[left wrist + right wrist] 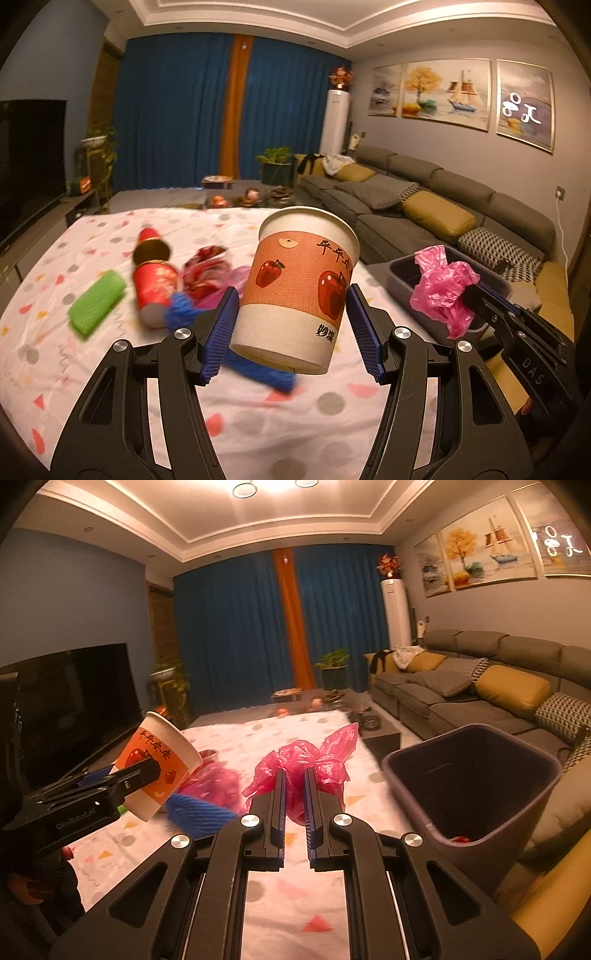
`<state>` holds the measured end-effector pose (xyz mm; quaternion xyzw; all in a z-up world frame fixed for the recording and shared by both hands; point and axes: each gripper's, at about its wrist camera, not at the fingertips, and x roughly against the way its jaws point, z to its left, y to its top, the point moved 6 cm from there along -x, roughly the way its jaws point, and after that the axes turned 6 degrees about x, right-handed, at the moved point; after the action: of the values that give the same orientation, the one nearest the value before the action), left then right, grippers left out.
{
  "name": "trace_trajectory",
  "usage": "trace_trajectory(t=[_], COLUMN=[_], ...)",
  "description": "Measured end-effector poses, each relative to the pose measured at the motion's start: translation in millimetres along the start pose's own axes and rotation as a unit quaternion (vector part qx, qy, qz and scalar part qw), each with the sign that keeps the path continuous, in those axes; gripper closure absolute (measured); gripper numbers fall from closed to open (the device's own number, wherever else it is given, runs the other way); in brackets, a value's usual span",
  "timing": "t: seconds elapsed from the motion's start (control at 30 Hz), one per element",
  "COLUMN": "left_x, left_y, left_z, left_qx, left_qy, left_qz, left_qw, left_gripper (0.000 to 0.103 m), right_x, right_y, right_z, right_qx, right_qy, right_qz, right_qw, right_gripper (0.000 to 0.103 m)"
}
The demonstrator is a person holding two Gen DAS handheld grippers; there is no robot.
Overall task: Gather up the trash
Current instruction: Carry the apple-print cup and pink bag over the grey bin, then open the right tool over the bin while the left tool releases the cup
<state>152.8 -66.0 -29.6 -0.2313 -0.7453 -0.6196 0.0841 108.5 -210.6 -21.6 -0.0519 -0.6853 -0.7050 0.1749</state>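
Note:
My left gripper (291, 325) is shut on a paper cup (295, 288) with an orange apple-print sleeve and holds it tilted above the table; the cup also shows in the right wrist view (155, 764). My right gripper (294, 801) is shut on a crumpled pink plastic bag (306, 764) and holds it above the table, left of the dark trash bin (472, 786). In the left wrist view the pink bag (443, 291) hangs in front of the bin (402, 273).
On the patterned tablecloth (258, 424) lie a green sponge-like piece (94, 308), a red cylindrical can (155, 280), a red-pink wrapper (207, 277) and a blue yarn-like bundle (199, 812). A grey sofa (480, 690) runs along the right; a TV (70, 709) stands left.

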Motion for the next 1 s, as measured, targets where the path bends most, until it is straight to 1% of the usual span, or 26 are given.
trace_trajectory(t=[0.1, 0.3, 0.5, 0.6, 0.7, 0.87, 1.0], left_x=[-11.3, -34.9, -60.3, -76.9, -90.2, -110.8, -124.7], left_y=[4.0, 12.8, 14.8, 13.7, 11.0, 4.9, -1.1], left_z=[-21.9, -67.4, -119.8, -145.7, -163.6, -178.2, -187.0], left_qx=[-0.010, -0.028, -0.039, -0.046, -0.054, -0.055, -0.059], left_qy=[-0.018, -0.060, -0.110, -0.133, -0.145, -0.163, -0.168], left_qz=[0.001, 0.002, 0.013, 0.022, 0.029, 0.044, 0.055], left_qw=[0.9998, 0.9978, 0.9931, 0.9899, 0.9875, 0.9840, 0.9824], left_gripper=[0.045, 0.045, 0.045, 0.045, 0.045, 0.045, 0.045], right_x=[-0.3, -0.6, -5.9, -9.4, -11.2, -16.2, -20.8], right_y=[0.9, 3.6, -0.2, -5.5, -11.5, -15.6, -16.6], right_z=[-18.3, -72.4, -118.4, -133.0, -139.7, -147.7, -151.9], right_qx=[-0.003, -0.017, -0.041, -0.049, -0.052, -0.056, -0.060], right_qy=[-0.023, -0.084, -0.123, -0.132, -0.137, -0.144, -0.147], right_qz=[-0.004, -0.014, -0.013, -0.008, -0.006, -0.003, -0.001], right_qw=[1.000, 0.996, 0.991, 0.990, 0.989, 0.988, 0.987], right_gripper=[0.093, 0.093, 0.093, 0.093, 0.093, 0.093, 0.093])
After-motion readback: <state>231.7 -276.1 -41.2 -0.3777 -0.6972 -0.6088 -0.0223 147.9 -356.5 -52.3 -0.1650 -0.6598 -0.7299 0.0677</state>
